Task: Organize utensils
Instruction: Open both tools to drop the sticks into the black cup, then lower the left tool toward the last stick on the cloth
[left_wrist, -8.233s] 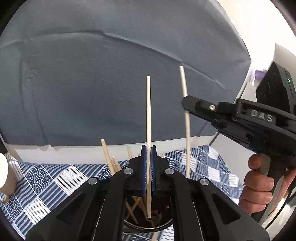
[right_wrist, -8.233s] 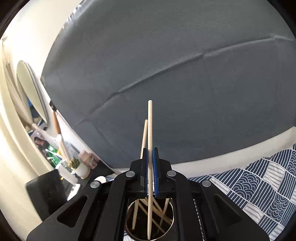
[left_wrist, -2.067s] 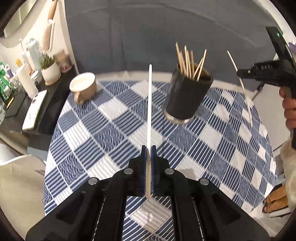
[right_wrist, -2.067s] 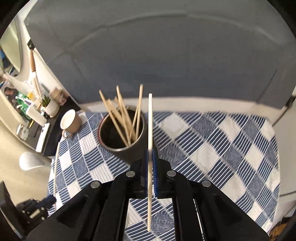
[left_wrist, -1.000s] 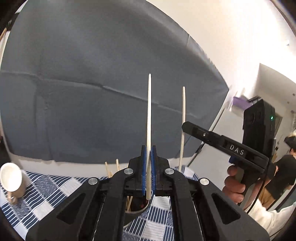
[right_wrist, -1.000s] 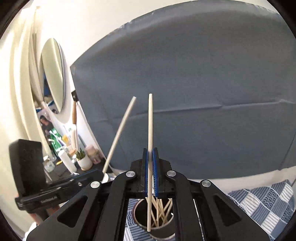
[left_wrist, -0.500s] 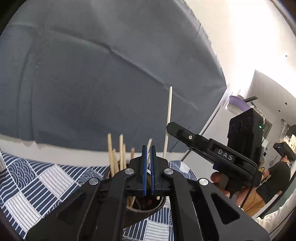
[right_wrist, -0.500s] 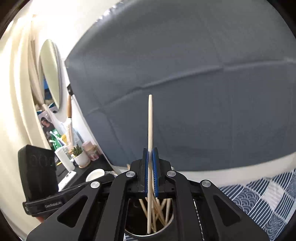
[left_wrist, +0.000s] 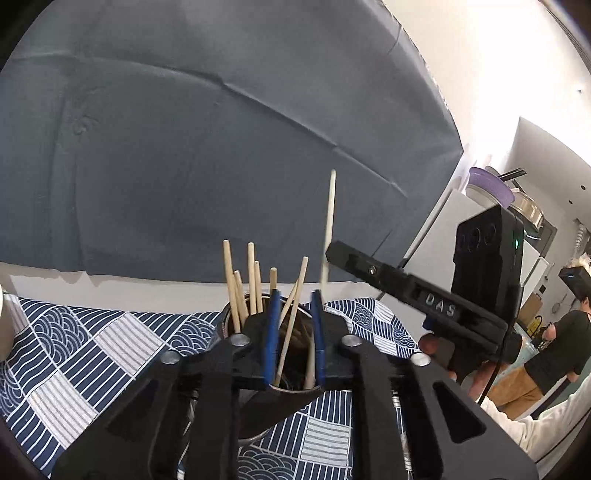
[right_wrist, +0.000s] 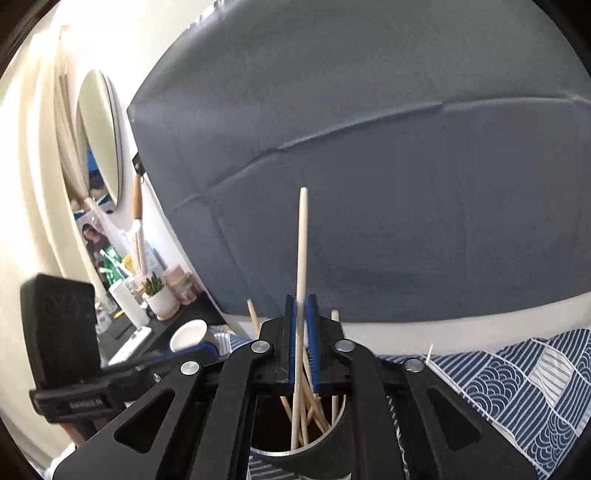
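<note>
Holder cup mostly hidden in both views: black finger frames cover its wall, only part of rim + dark inside show. In right wrist view the cup shows as a bit of metallic rim and grey wall between the frames. Cup base and how deep the sticks reach: can't tell.

Left gripper sits directly over the cup mouth, blue pads apart w/ a moderate gap, nothing clamped. Chopsticks in cup lean at mixed angles; a couple pass through the gap between the pads w/o being pinched.

Right gripper: pads narrow, w/ one tall chopstick standing nearly upright between them, lower end down inside the cup among other sticks. Slight gaps seem visible beside the stick, so whether it's still pinched or loose: can't tell.

Left wrist view only: right gripper seen from the side, black body marked "DAS", green LED, person's hand partly hidden behind it; same tall chopstick rises above its tip. Also a person in black shirt at far right, blurry.

Right wrist view only: left gripper body at lower left, tips cut off by frame; white mug, small potted plant, oval mirror on cream wall.

Both views: blue-white patterned tablecloth, grey backdrop behind the table.
</note>
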